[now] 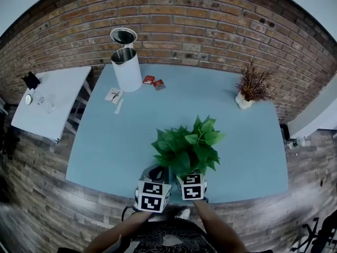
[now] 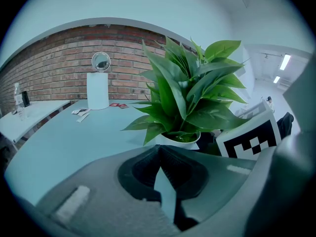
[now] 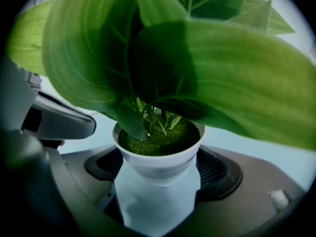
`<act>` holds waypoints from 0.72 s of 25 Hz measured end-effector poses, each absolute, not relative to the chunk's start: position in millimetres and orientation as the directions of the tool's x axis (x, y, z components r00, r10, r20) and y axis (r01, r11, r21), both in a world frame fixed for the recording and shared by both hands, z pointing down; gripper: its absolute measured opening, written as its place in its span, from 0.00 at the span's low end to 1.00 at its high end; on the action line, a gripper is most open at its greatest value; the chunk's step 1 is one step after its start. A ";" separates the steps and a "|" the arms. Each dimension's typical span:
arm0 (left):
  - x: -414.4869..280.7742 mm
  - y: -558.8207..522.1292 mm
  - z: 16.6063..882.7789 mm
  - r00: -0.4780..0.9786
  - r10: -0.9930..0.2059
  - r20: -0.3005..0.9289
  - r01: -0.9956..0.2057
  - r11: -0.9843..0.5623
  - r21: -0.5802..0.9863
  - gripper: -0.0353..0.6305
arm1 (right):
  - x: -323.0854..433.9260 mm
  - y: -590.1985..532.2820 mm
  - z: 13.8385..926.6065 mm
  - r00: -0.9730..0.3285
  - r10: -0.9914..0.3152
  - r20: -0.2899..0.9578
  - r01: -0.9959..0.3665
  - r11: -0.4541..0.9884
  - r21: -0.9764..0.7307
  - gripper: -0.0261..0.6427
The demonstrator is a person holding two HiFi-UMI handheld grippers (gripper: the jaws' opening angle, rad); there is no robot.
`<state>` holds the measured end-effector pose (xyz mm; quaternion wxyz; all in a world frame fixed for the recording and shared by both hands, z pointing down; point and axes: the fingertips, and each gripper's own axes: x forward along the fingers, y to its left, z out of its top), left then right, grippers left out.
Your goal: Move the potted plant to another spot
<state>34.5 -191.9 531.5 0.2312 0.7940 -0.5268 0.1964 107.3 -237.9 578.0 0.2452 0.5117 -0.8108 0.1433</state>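
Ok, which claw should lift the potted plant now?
Right. The right claw is closed on the white pot, one jaw on each side. The left claw is shut and empty, beside the plant.

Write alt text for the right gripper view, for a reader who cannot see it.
A small white pot topped with green moss is clasped between the two dark jaws of the right gripper, with pale blue tabletop showing beneath. Broad glossy green leaves rise from the pot and fill most of the frame.
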 end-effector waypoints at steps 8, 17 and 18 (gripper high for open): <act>53.0 -193.8 533.9 0.365 -0.747 0.556 -0.928 -0.339 0.155 0.05 | 122.3 -239.9 576.9 -0.370 -0.758 0.537 -0.898 0.440 0.003 0.73; 86.2 -195.5 535.8 0.364 -0.751 0.551 -0.929 -0.333 0.160 0.05 | 151.8 -242.1 573.5 -0.393 -0.755 0.525 -0.893 0.449 -0.022 0.73; 87.3 -195.8 536.5 0.367 -0.750 0.551 -0.928 -0.335 0.161 0.05 | 152.8 -242.4 572.6 -0.390 -0.756 0.525 -0.894 0.448 -0.020 0.73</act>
